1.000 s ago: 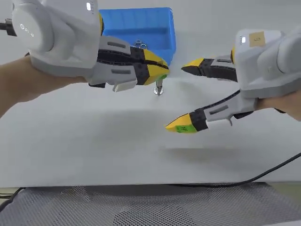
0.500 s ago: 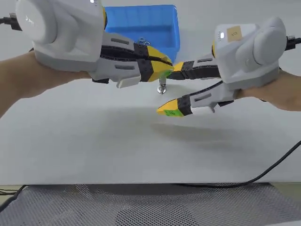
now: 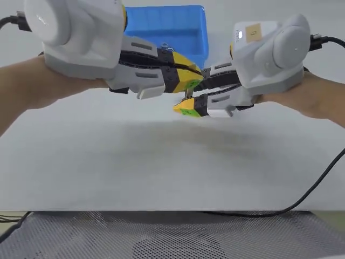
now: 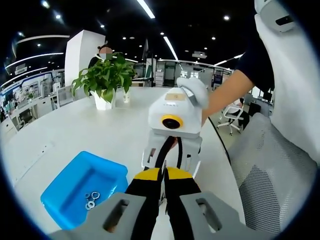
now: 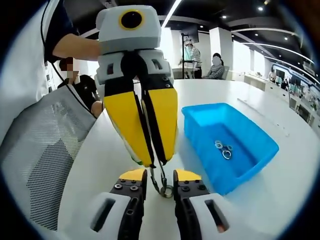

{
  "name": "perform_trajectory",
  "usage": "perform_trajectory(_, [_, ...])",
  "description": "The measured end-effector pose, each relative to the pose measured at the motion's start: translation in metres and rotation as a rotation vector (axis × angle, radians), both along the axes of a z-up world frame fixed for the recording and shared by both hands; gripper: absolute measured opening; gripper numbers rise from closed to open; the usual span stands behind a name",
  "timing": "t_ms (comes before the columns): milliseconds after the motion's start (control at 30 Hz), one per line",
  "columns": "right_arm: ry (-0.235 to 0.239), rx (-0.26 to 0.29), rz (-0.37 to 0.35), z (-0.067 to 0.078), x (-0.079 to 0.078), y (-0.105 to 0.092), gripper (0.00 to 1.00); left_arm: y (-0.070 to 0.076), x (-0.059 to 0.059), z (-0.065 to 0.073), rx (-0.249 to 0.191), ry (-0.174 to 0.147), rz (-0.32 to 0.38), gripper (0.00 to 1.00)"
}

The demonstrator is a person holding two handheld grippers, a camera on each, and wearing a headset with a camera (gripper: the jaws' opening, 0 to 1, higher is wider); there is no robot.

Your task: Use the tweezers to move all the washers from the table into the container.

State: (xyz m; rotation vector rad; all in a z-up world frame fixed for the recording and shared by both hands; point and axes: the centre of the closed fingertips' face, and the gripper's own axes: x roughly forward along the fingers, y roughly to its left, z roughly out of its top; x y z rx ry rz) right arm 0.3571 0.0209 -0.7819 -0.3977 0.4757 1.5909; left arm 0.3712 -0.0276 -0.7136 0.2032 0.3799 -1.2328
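The head view looks forward and down from close above the white table [image 3: 108, 172], with the left claw [image 3: 197, 81] and right claw [image 3: 190, 98] tip to tip just beneath it. The left gripper view and right gripper view face each other at close range, each looking along its own jaws at the other claw head-on. All three views share the blue container [image 3: 161, 27].

The container [image 3: 183, 21] is a shallow blue rectangular bin, upright and open, at the top centre of the head view and on the right of the right gripper view. A few small metal washers [image 5: 223, 148] lie clustered on its floor. The tweezers [image 5: 161, 181], thin and silvery, hang points down from the pinched tips of the left gripper [image 5: 152, 161], low centre in the right gripper view, with a small ring shape at their lower end.
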Motion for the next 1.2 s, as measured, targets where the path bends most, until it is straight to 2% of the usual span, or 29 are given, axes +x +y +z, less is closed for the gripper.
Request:
perform_trajectory(100, [-0.01, -0.001, 0.003, 0.0, 0.0, 0.0, 0.16, 0.0, 0.0, -0.001, 0.004, 0.001, -0.004, 0.06])
perform_trajectory(267, [-0.023, -0.002, 0.015, -0.001, -0.003, 0.001, 0.12, 0.001, 0.0, -0.001, 0.01, 0.0, -0.004, 0.06])
perform_trajectory(367, [-0.031, 0.0, 0.021, -0.001, -0.003, 0.001, 0.12, 0.001, 0.001, -0.001, 0.009, 0.014, 0.01, 0.06])
perform_trajectory(433, [-0.027, 0.001, 0.016, -0.001, -0.002, 0.001, 0.12, 0.002, 0.002, -0.002, 0.0, 0.034, 0.027, 0.06])
perform_trajectory(633, [-0.021, 0.009, 0.015, 0.0, -0.003, 0.003, 0.11, 0.003, 0.001, 0.001, -0.006, 0.048, 0.041, 0.07])
perform_trajectory(733, [-0.022, 0.008, 0.011, 0.0, -0.003, 0.003, 0.11, 0.002, -0.003, 0.007, -0.057, 0.108, 0.045, 0.14])
perform_trajectory(833, [-0.021, 0.011, 0.002, 0.0, -0.001, 0.003, 0.11, 0.002, -0.003, 0.006, -0.039, 0.089, 0.037, 0.16])
perform_trajectory(1067, [-0.022, 0.012, -0.01, 0.003, 0.0, 0.0, 0.11, 0.006, -0.009, 0.002, -0.014, 0.108, 0.025, 0.26])
perform_trajectory(1133, [-0.025, 0.013, -0.014, 0.005, 0.001, -0.001, 0.11, 0.01, -0.011, 0.003, -0.015, 0.126, 0.03, 0.29])
perform_trajectory(1200, [-0.026, 0.016, -0.019, 0.007, 0.002, -0.002, 0.11, 0.015, -0.014, 0.004, -0.015, 0.125, 0.038, 0.3])
